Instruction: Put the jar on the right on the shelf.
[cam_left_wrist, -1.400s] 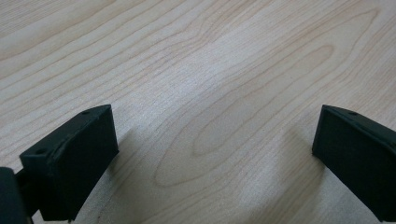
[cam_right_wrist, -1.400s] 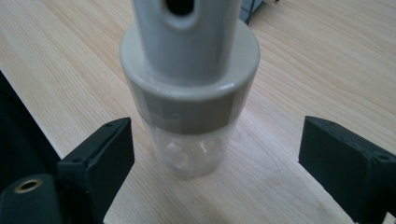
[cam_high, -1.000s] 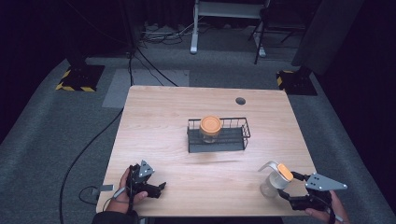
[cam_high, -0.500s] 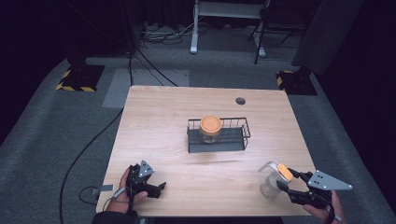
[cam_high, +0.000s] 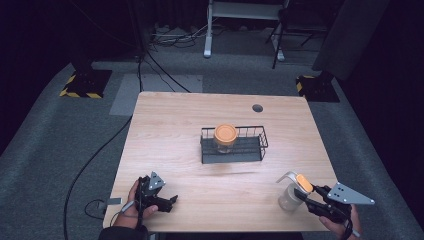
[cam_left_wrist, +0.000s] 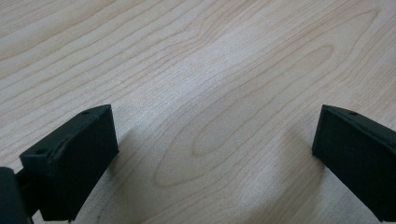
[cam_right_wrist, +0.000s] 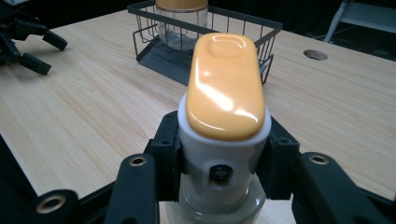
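A pump bottle (cam_high: 290, 196) with an orange top and white collar (cam_right_wrist: 224, 88) stands near the table's front right corner. My right gripper (cam_high: 301, 196) is shut on its white collar; the jaws have just been closing, and their pads press on both sides of the collar in the right gripper view (cam_right_wrist: 219, 156). My left gripper (cam_high: 169, 202) rests at the front left of the table, open, with bare wood between its jaws (cam_left_wrist: 215, 144). A black wire basket (cam_high: 205, 150) sits mid-table with an orange-lidded clear jar (cam_high: 226, 136) standing inside it.
The wooden table (cam_high: 165, 130) has a round cable hole (cam_high: 257, 107) at its back right. A cable (cam_high: 95, 155) trails over the grey carpet at the left. Black stands with yellow-striped bases (cam_high: 82, 82) and a white frame (cam_high: 235, 30) lie beyond the table.
The right gripper's jaws have closed onto the bottle's collar. The left gripper, basket and jar have stayed put.
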